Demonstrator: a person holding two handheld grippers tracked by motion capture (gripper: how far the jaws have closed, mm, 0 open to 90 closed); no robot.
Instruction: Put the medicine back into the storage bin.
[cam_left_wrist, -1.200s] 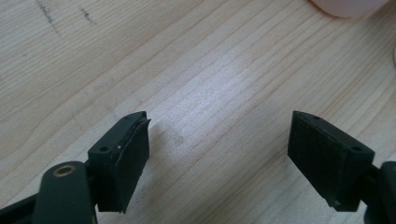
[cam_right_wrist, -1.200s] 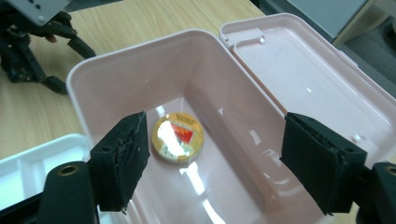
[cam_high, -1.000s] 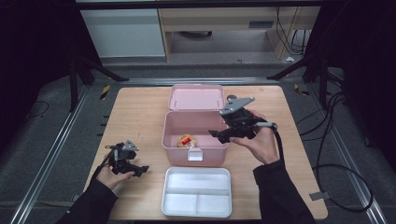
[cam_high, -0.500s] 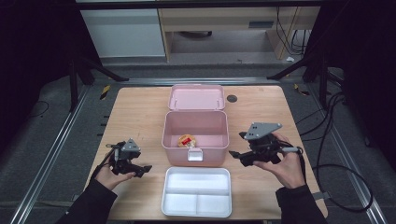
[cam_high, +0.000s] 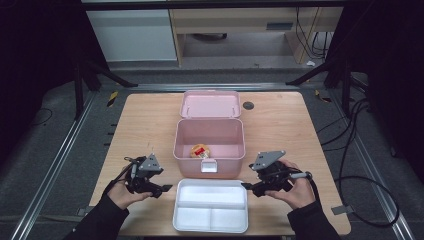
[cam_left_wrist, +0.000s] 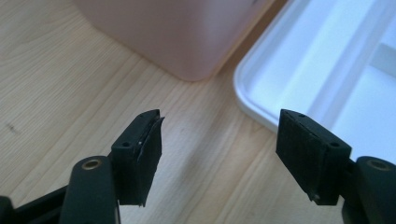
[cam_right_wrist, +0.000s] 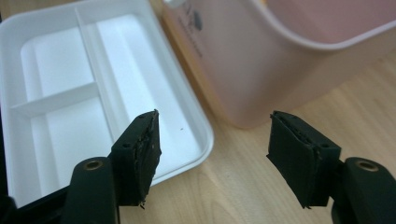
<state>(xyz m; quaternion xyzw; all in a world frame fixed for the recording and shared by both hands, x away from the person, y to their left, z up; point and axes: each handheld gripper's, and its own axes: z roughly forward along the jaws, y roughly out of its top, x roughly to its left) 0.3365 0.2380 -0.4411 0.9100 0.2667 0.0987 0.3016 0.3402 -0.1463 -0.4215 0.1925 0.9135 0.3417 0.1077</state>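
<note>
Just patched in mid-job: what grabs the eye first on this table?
The open pink box at the table's middle, lid back, with a small red and yellow item inside. In front of it lies a white divided tray, flanked by the left gripper and right gripper, both open with nothing between them.

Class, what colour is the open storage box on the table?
Pale pink storage box; clearest in the high view.

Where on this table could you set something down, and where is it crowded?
Free patches: the bare wood left of the pink box up to the table edge, and the stretch right of it. The white tray has empty compartments. Crowded: the front, where the left gripper and right gripper flank the tray.
</note>
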